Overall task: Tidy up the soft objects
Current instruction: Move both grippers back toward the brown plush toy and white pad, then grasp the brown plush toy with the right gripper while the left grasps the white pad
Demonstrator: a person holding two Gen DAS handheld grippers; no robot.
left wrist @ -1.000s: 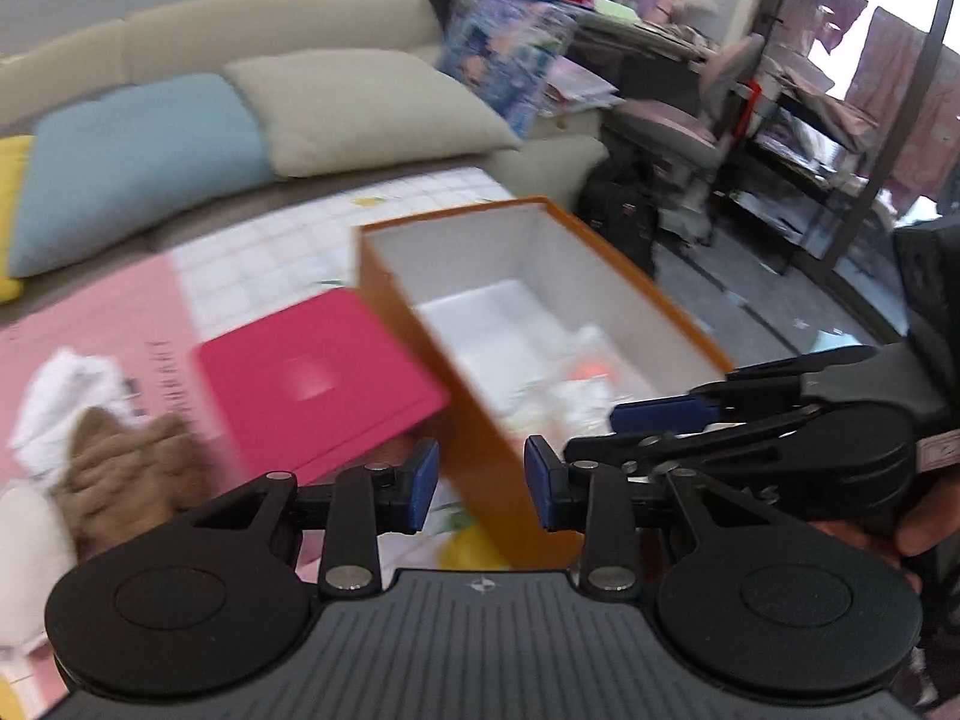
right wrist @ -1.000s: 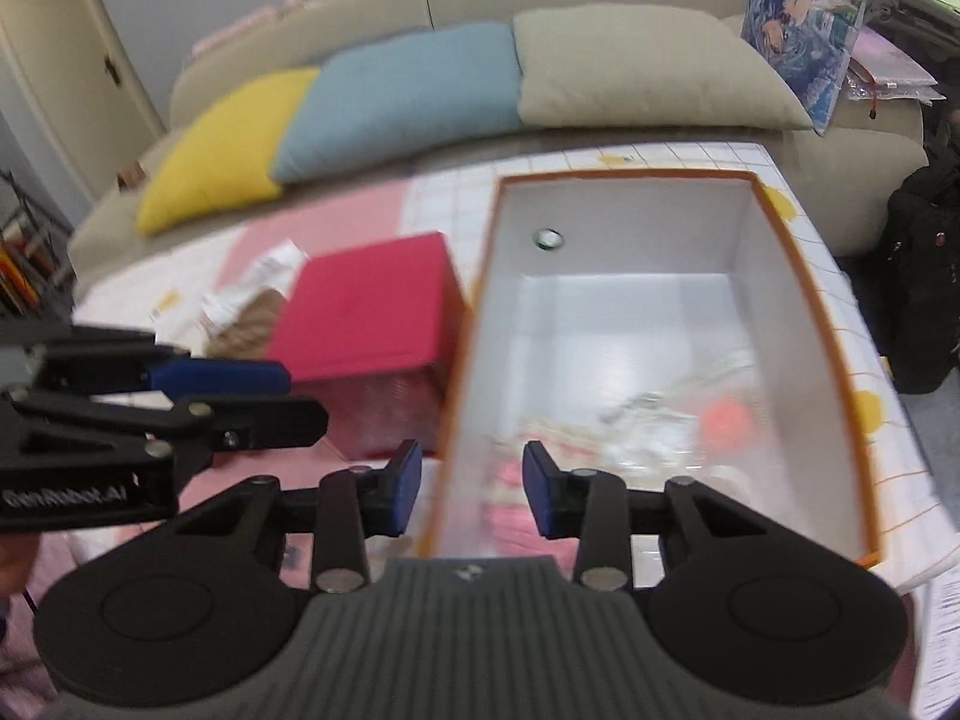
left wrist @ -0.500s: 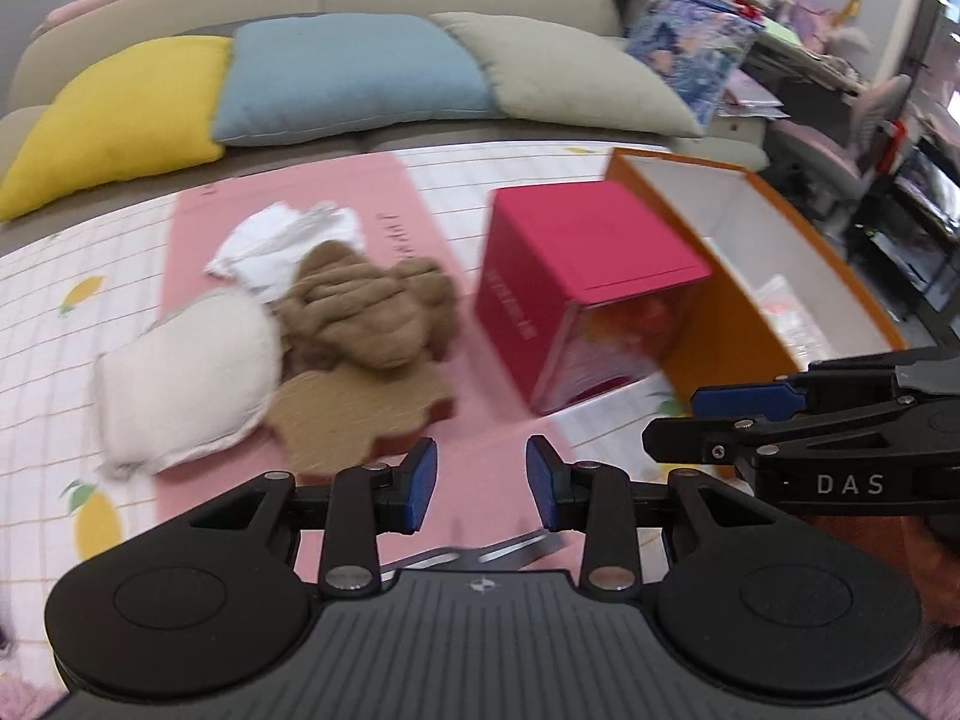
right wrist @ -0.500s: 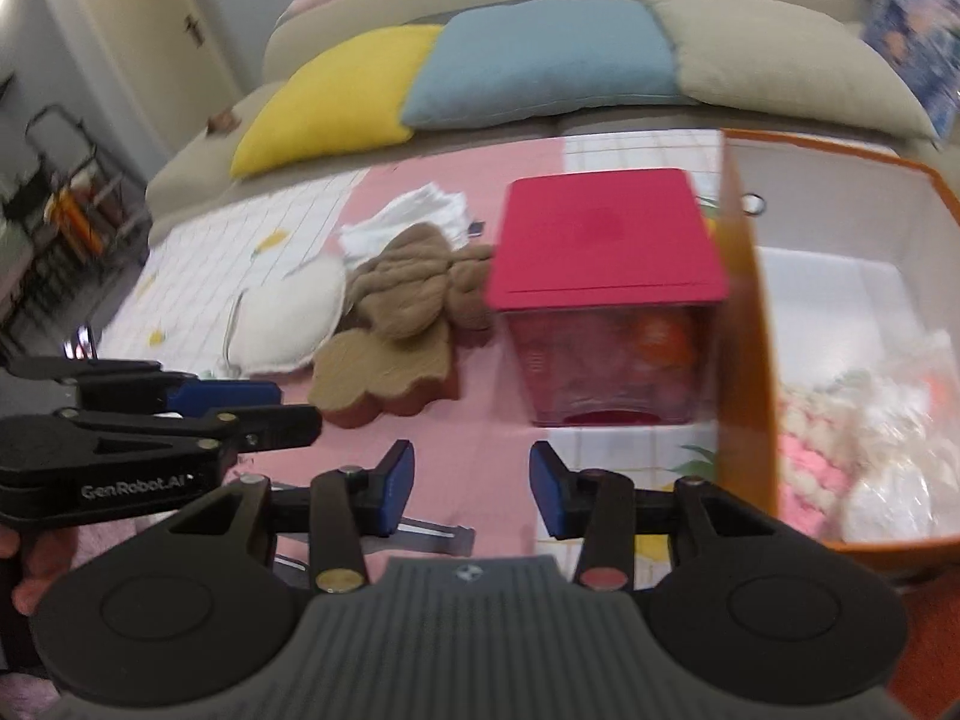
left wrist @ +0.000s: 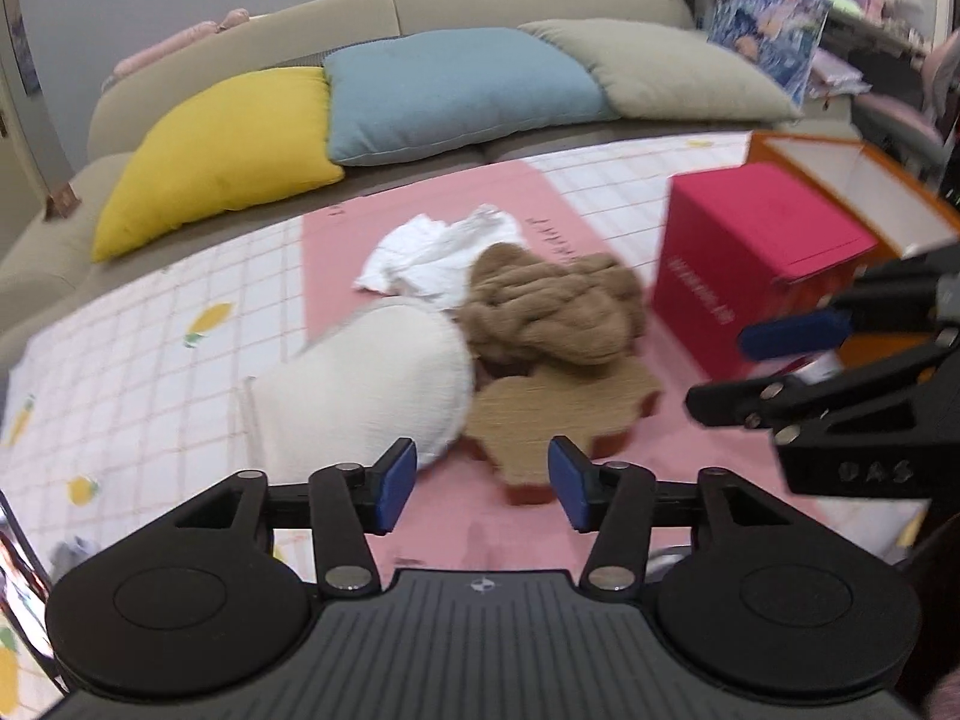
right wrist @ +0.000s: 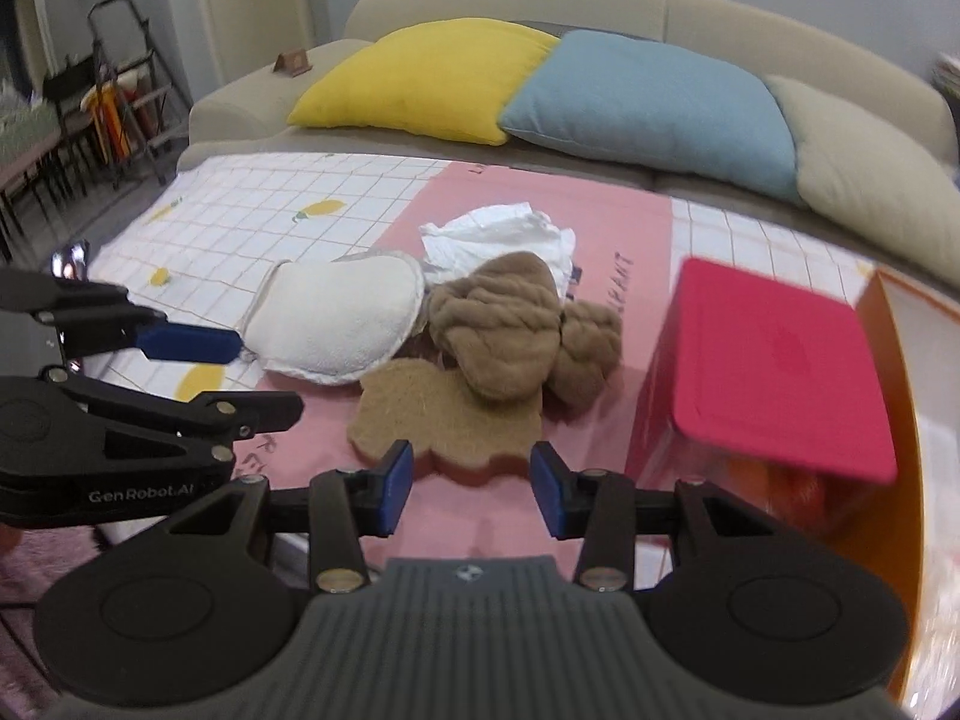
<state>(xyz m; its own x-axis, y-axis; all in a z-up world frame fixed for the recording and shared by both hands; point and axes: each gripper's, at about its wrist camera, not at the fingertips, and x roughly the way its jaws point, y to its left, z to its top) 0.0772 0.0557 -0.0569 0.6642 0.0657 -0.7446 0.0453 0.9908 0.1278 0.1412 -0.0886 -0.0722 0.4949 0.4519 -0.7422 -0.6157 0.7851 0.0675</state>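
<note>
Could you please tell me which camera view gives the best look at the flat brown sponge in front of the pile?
The right wrist view: the flat brown sponge shows sharply, nearly whole, with the brown plush covering only its far edge. In the left wrist view the sponge is blurred and lies beside the white cushion.

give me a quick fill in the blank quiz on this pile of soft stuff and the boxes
1. The box beside the pile has a ____ lid.
2. The middle cushion on the sofa is ____.
3. The knotted brown toy lies partly on the flat ____ sponge.
4. Both the left hand-held gripper and the right hand-held gripper are ____.

Missing: red; blue; brown; open
</note>
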